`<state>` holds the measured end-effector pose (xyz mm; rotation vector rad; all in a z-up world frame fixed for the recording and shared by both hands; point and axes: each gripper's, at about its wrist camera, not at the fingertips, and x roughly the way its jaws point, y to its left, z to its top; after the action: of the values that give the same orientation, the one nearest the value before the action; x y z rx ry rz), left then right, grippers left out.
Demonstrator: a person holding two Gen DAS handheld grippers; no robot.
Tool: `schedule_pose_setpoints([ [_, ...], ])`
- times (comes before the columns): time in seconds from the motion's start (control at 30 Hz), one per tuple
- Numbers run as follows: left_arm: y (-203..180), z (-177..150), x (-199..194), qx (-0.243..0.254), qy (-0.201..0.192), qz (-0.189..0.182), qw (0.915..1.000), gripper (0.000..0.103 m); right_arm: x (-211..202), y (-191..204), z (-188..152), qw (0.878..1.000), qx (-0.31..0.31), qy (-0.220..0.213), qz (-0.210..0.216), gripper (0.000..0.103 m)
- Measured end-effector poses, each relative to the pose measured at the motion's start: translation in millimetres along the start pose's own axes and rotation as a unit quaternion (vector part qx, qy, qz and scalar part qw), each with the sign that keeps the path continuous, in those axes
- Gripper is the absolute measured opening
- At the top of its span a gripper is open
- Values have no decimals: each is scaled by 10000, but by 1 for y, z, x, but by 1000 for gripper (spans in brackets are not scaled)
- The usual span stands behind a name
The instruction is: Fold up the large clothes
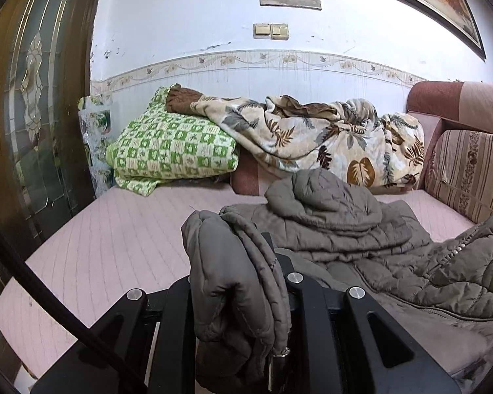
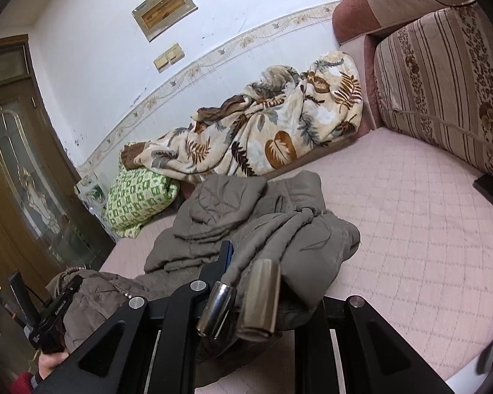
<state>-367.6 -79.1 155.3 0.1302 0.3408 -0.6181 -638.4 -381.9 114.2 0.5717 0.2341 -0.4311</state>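
A grey-brown quilted jacket (image 1: 361, 236) lies crumpled on the pink quilted bed (image 1: 115, 229). My left gripper (image 1: 243, 262) is shut on a bunched fold of the jacket, which drapes over and hides the fingertips. In the right wrist view the jacket (image 2: 220, 210) lies in the middle of the bed (image 2: 410, 213). My right gripper (image 2: 256, 256) is shut on another bunched part of it, with two metal drawstring toggles (image 2: 259, 298) hanging over the jaws. The left gripper (image 2: 56, 312) and hand show at lower left.
A leaf-print blanket (image 1: 328, 134) and a green checked pillow (image 1: 167, 147) lie against the far wall. A striped sofa cushion (image 1: 466, 167) stands at the right. A wooden door with glass (image 1: 26, 115) is at the left.
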Motion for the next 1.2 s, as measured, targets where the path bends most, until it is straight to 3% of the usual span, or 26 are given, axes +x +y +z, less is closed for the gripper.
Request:
schedule_pose_setpoints([
  [0.53,-8,78,91,-228,166,-294,9992,18,65,-1,81,9998,173,-80,29,17],
  [0.9,-6,104,210,-638,823,-500,9933,22,174,-15,137,9991,353,199,-93,17],
  [1.2,-17,90,318,-637,1581,-295,9849,28,287,-62,137,9927,771,817,-431,17],
])
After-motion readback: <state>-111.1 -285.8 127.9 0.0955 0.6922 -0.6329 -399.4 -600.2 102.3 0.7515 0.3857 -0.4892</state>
